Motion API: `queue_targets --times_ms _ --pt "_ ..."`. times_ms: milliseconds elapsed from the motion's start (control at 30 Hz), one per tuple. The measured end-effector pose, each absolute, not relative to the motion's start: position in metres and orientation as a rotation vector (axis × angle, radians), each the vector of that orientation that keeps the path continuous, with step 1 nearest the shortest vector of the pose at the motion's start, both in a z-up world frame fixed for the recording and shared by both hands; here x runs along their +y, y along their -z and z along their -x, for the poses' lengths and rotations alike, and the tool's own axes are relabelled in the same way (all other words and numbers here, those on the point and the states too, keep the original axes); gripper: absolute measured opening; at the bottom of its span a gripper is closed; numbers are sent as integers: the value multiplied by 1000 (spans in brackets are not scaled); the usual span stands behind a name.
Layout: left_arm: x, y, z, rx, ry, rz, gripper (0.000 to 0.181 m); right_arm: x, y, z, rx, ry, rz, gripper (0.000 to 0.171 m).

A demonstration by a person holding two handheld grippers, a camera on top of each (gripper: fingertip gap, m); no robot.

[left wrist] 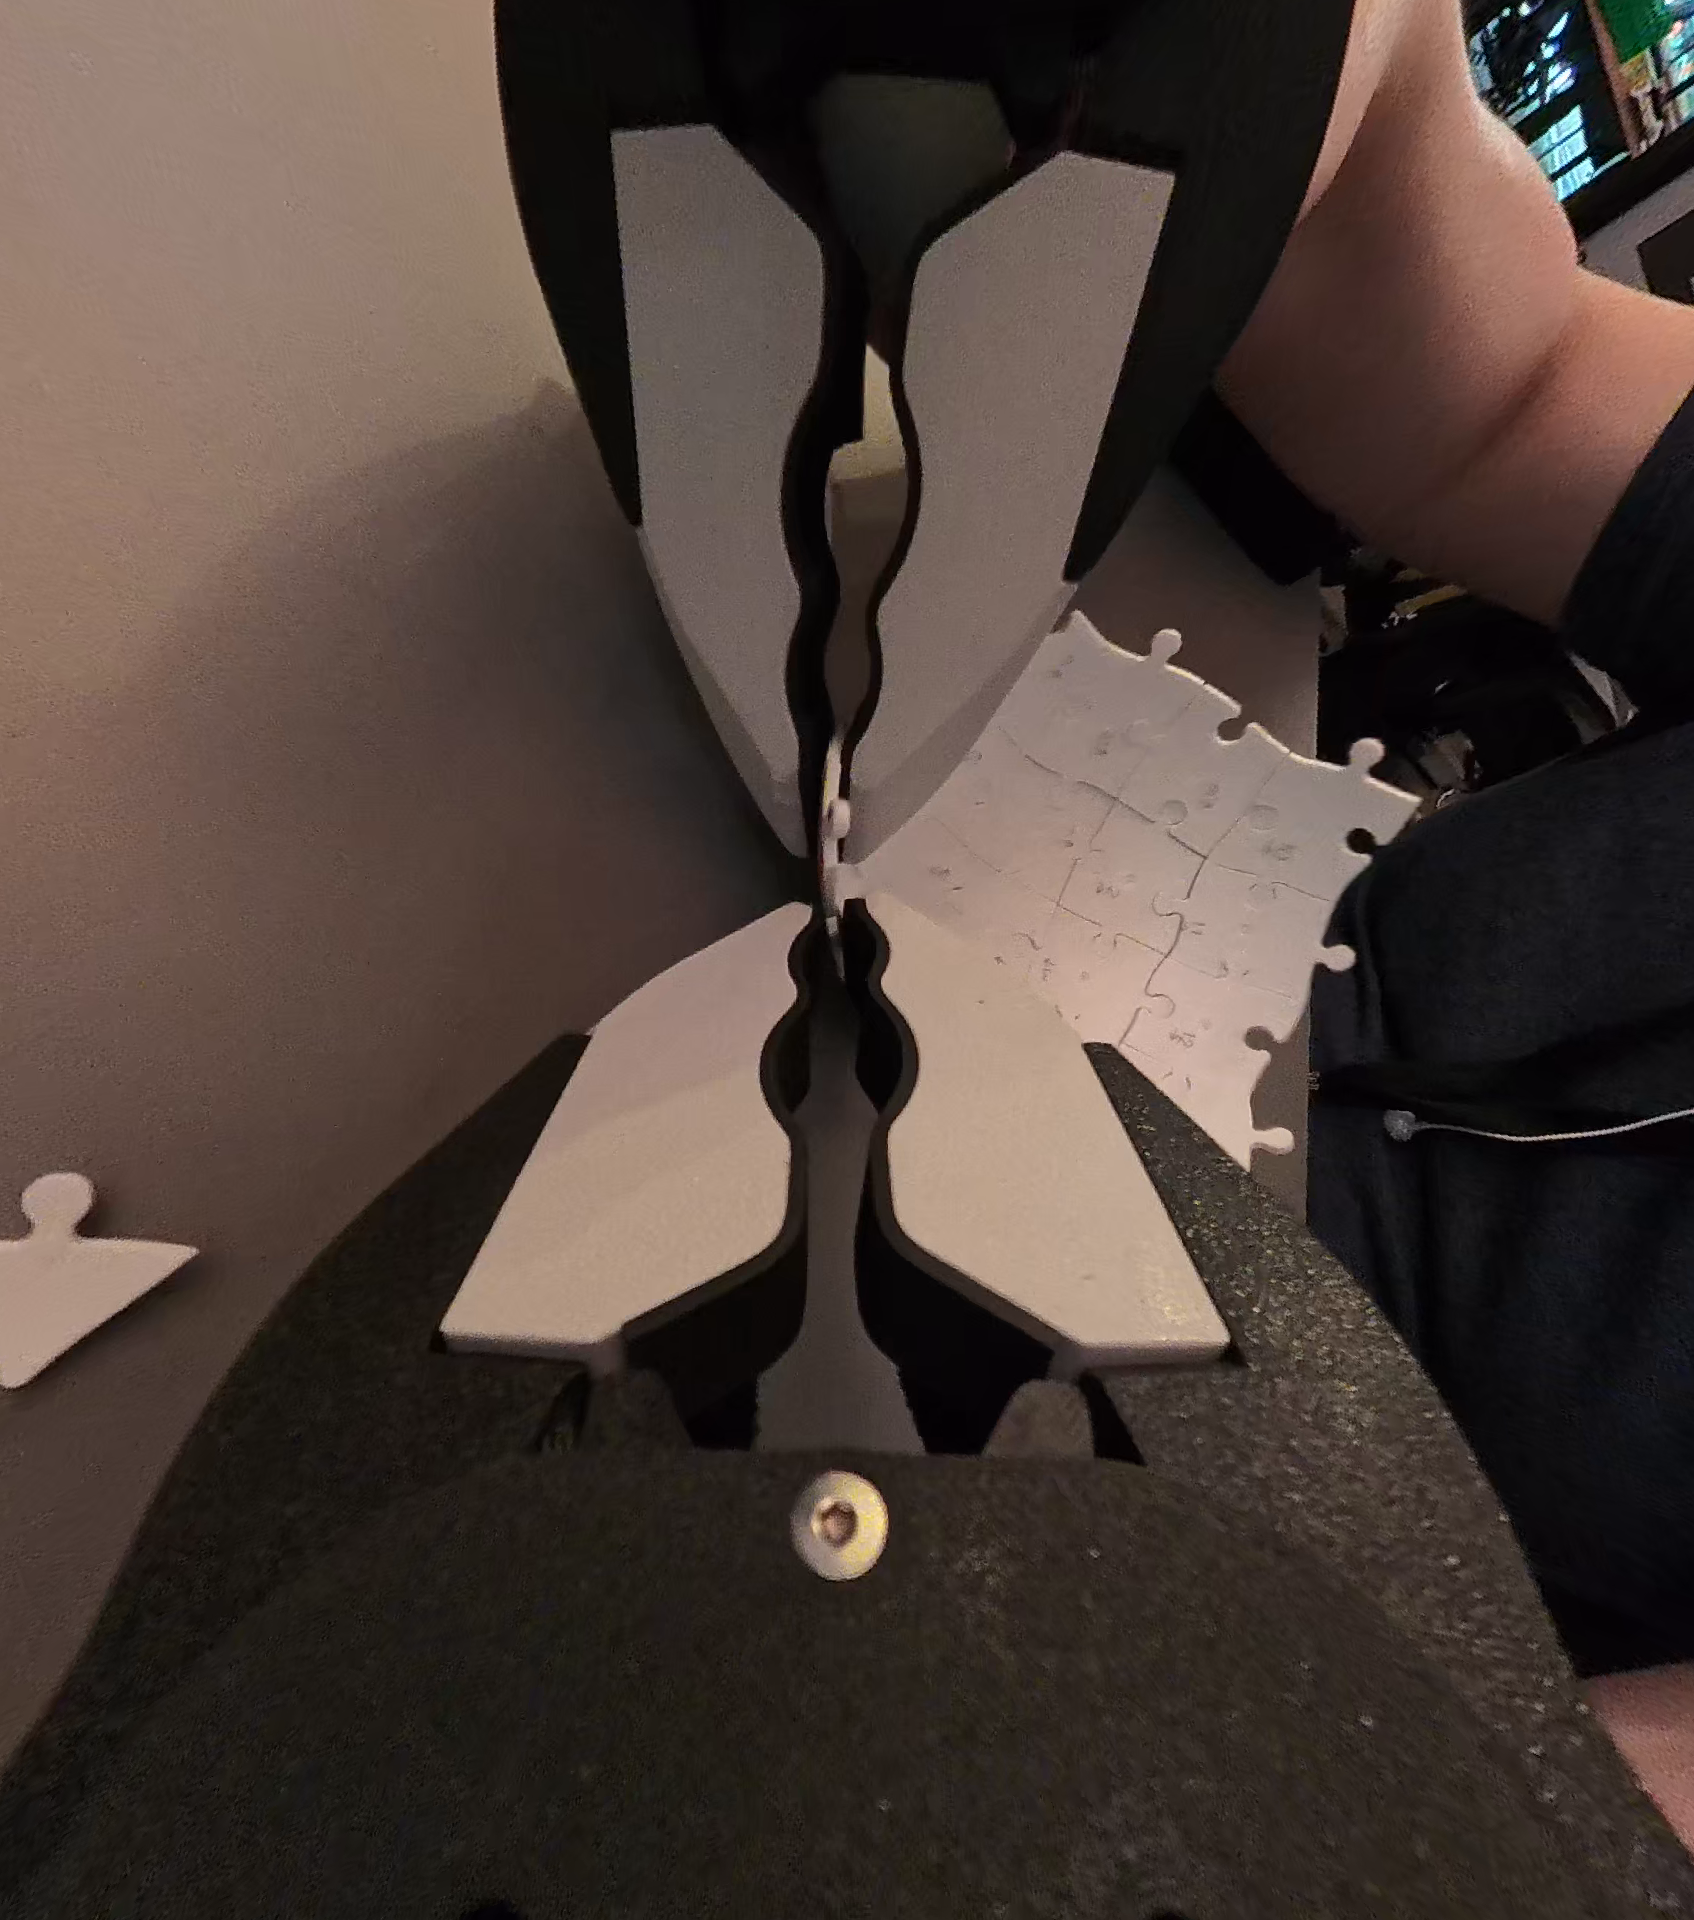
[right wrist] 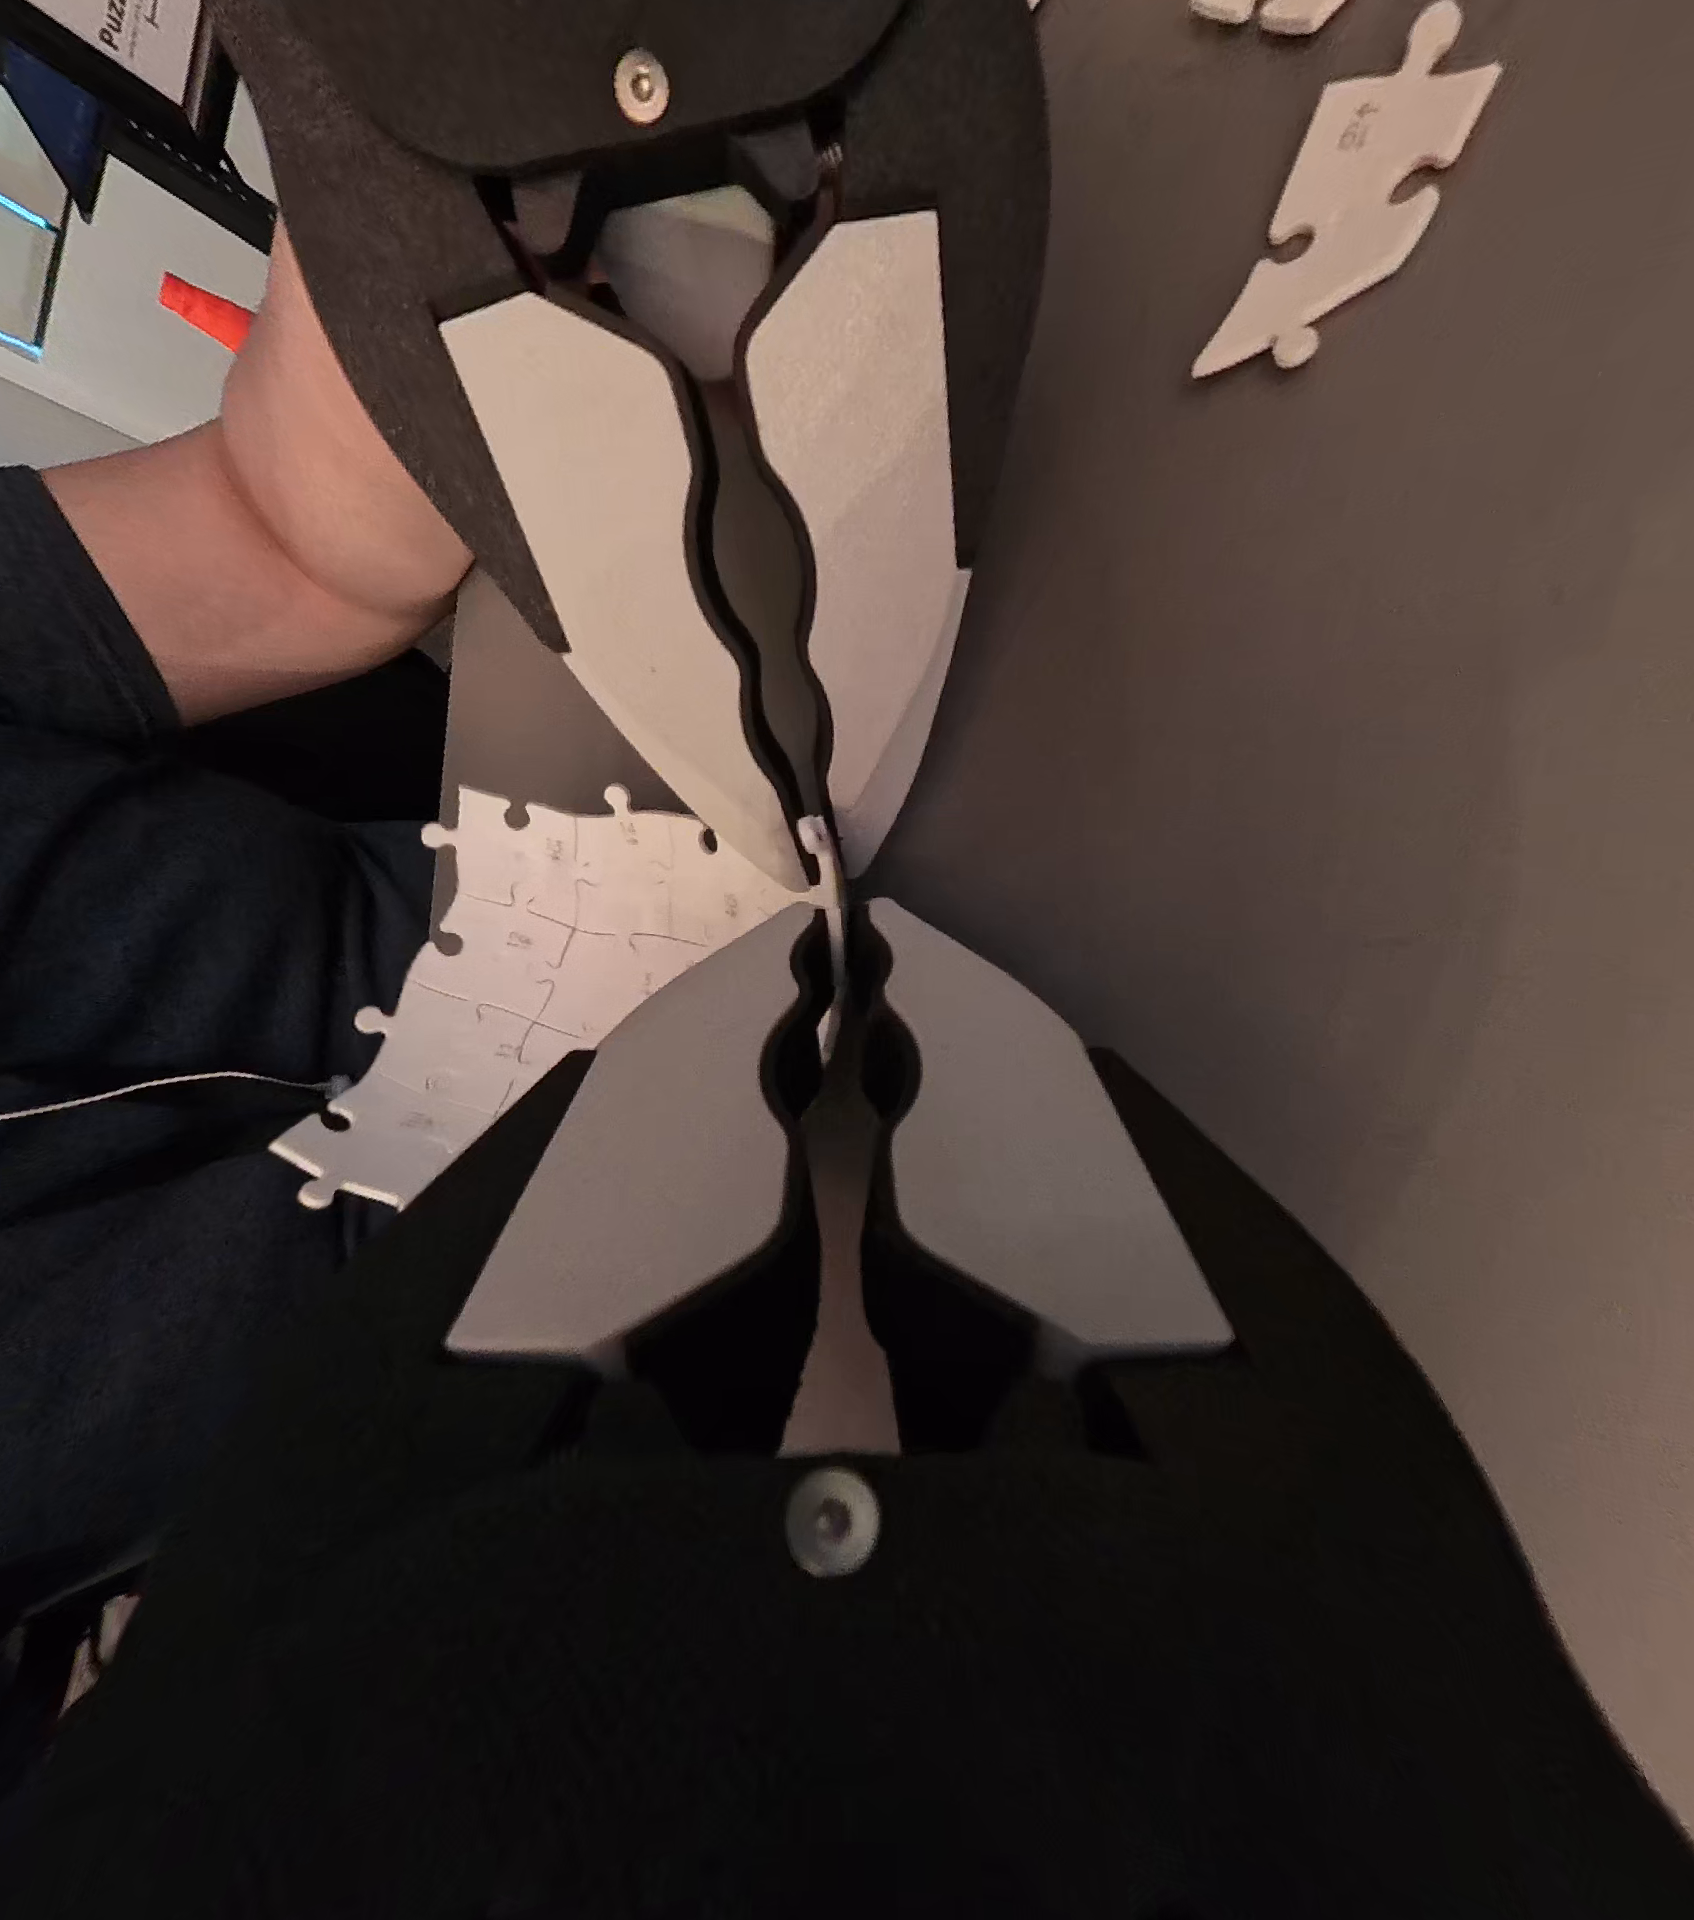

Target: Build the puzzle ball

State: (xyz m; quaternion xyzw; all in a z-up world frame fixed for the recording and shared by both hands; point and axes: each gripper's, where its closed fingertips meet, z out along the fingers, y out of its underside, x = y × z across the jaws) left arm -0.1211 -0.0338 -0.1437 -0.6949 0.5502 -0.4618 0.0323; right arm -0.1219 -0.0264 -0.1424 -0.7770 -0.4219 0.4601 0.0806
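Both tools, left tool (left wrist: 830, 914) and right tool (right wrist: 838, 914), pinching curved puzzle panel (left wrist: 1144, 873) edge-on, tip to tip.

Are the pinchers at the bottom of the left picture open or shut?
Shut: the left gripper has its white fingertips nearly touching, pinching the thin white puzzle piece.

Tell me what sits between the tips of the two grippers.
A thin white curved puzzle piece, seen edge-on, bridges left gripper and right gripper; both wrist views show each clamping it.
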Motion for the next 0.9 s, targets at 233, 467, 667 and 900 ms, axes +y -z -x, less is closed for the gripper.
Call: queue_targets --times_ms 233,467,667,900 --pt "-39 139 117 1666 1536 2151 2 -36 141 117 -1296 -1548 2301 21" --pt "-31 137 120 1621 1492 2153 2 -35 144 114 -1322 -1482 2318 17" --pt "-31 136 121 1606 1475 2174 3 -37 148 114 -1328 -1422 2383 5" --pt "-32 138 120 1609 1480 2184 3 -38 151 114 -1347 -1386 2405 5"
